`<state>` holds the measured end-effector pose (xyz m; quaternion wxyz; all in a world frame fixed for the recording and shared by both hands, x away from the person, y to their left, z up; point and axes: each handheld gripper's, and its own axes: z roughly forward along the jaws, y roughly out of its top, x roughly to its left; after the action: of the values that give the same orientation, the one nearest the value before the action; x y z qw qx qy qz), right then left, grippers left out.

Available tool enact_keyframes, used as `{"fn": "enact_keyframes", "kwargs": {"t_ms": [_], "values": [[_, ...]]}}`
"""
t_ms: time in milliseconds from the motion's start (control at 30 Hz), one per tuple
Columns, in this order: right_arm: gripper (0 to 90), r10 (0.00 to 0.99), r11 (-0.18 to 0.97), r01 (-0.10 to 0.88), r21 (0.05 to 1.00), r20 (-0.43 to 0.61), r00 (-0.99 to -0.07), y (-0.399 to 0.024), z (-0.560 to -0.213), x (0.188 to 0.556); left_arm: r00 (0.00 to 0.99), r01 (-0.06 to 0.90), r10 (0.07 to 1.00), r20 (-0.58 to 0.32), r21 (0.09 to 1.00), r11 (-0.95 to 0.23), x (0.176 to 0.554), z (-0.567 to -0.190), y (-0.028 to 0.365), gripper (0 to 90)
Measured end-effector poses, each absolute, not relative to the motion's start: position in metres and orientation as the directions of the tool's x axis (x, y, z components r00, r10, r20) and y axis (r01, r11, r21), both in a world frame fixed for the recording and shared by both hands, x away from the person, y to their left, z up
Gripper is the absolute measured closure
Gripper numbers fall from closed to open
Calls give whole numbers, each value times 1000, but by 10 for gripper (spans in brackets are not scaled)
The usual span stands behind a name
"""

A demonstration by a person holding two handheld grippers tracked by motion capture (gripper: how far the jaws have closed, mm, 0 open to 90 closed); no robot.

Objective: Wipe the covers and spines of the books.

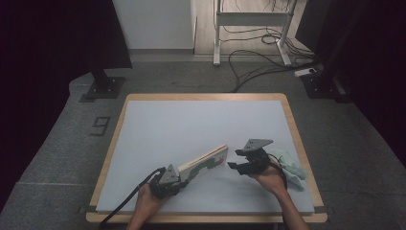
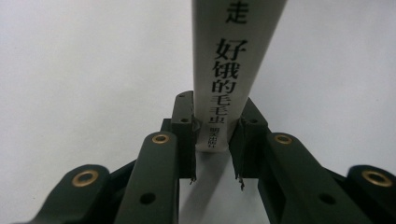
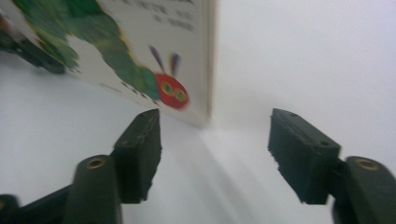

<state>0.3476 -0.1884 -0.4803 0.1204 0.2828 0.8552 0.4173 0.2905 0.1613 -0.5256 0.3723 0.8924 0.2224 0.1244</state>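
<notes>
A picture book with a green caterpillar on its white cover stands on edge on the grey mat, running from near left to mid-table. My left gripper is shut on the book's near end. In the left gripper view, both pads press the spine, which bears black characters, with the left gripper clamped at its lower end. My right gripper sits just off the book's far end, open. In the right gripper view the cover stands beyond the right gripper, with nothing between its fingers.
A crumpled pale green cloth lies on the mat right of my right hand. The mat covers a wooden table with a raised rim. Cables and a white desk frame are on the floor beyond.
</notes>
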Motion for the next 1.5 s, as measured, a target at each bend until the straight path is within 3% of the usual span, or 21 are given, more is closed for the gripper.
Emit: {"fn": "enact_keyframes", "kwargs": {"t_ms": [233,467,767,967,1067,1167,1200,1233,1333,1500], "values": [[210,682,482,443,756,-6,-732,-221,-475,335,870,319,492,36,721,-616,292,-526,162,731],[142,767,460,501,734,-44,-640,-258,-476,324,870,331,492,16,722,-608,294,-526,163,730],[122,850,409,594,693,-52,-524,-297,-491,321,870,347,494,-8,721,-600,296,-526,164,727],[123,862,407,635,656,-47,-504,-305,-511,326,867,342,498,5,721,-603,295,-526,164,715],[192,865,408,649,642,-44,-500,-306,-519,326,863,343,504,11,720,-603,295,-526,164,699],[390,857,370,650,664,25,-514,-309,-521,323,855,350,518,14,722,-597,294,-526,163,659],[390,857,370,650,664,25,-514,-309,-521,323,855,350,518,14,722,-597,294,-526,163,652],[488,859,361,639,680,25,-512,-310,-521,321,854,352,520,13,722,-596,294,-526,163,651],[652,852,350,635,688,47,-521,-310,-521,318,849,355,527,16,722,-594,295,-526,163,632],[709,847,362,629,689,40,-531,-307,-519,318,849,359,528,13,720,-594,295,-526,164,617]]}}
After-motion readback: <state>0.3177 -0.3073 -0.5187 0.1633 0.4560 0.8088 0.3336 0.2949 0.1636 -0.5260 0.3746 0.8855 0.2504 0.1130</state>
